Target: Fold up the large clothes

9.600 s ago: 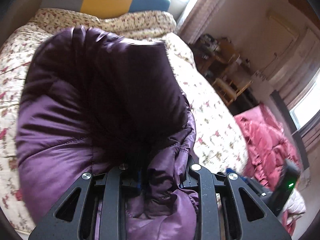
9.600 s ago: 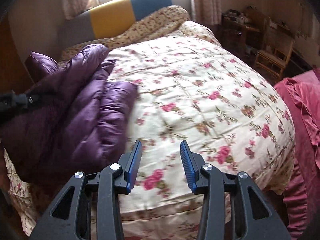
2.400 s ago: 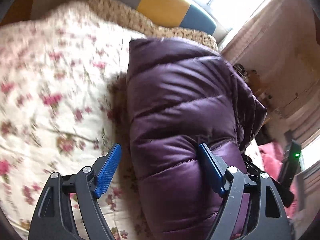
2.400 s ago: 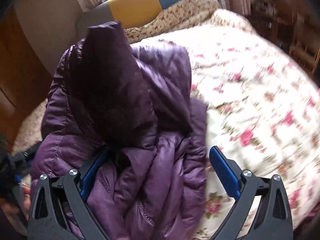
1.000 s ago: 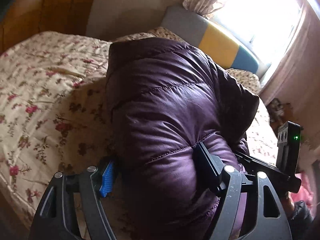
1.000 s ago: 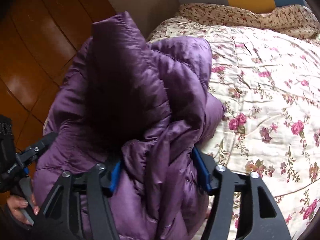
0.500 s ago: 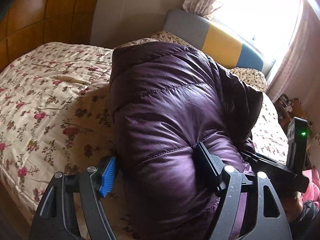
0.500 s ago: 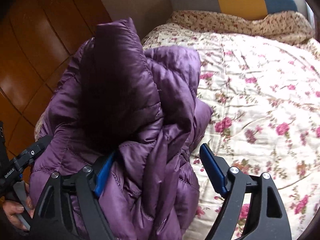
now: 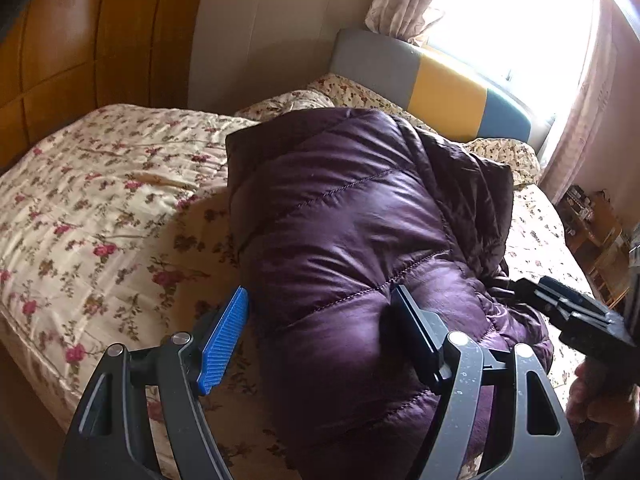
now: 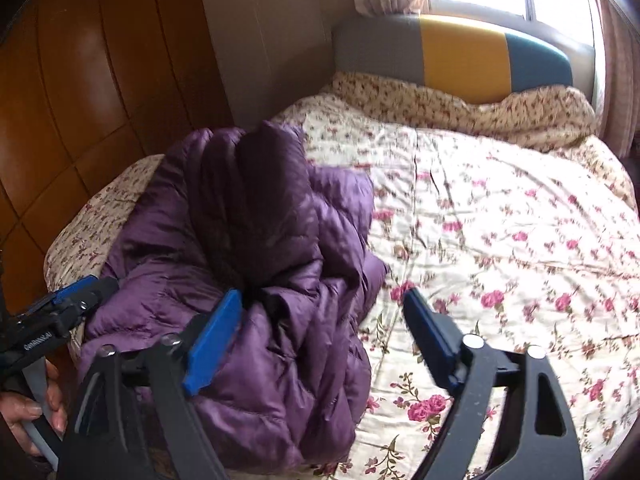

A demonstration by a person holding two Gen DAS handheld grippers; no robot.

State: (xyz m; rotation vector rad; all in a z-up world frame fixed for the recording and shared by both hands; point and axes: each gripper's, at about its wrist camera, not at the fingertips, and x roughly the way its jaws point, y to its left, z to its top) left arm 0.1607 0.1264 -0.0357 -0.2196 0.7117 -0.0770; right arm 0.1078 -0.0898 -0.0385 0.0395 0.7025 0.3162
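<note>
A purple padded jacket lies bundled on the floral bedspread near the bed's left front corner; it also shows in the right wrist view. My left gripper is open, its jaws wide apart around the near end of the bundle, the right finger against the fabric. My right gripper is open and empty, just above the jacket's right edge. Each gripper appears at the edge of the other's view.
The bed's grey, yellow and blue headboard stands under a bright window. A wooden wardrobe is close on the left. Wooden furniture stands beyond the bed's right side. The floral bedspread stretches right of the jacket.
Both grippers have opened and let go of the jacket. The right gripper has pulled back and up, so the bundle looks smaller. The jacket rests on the bed.
</note>
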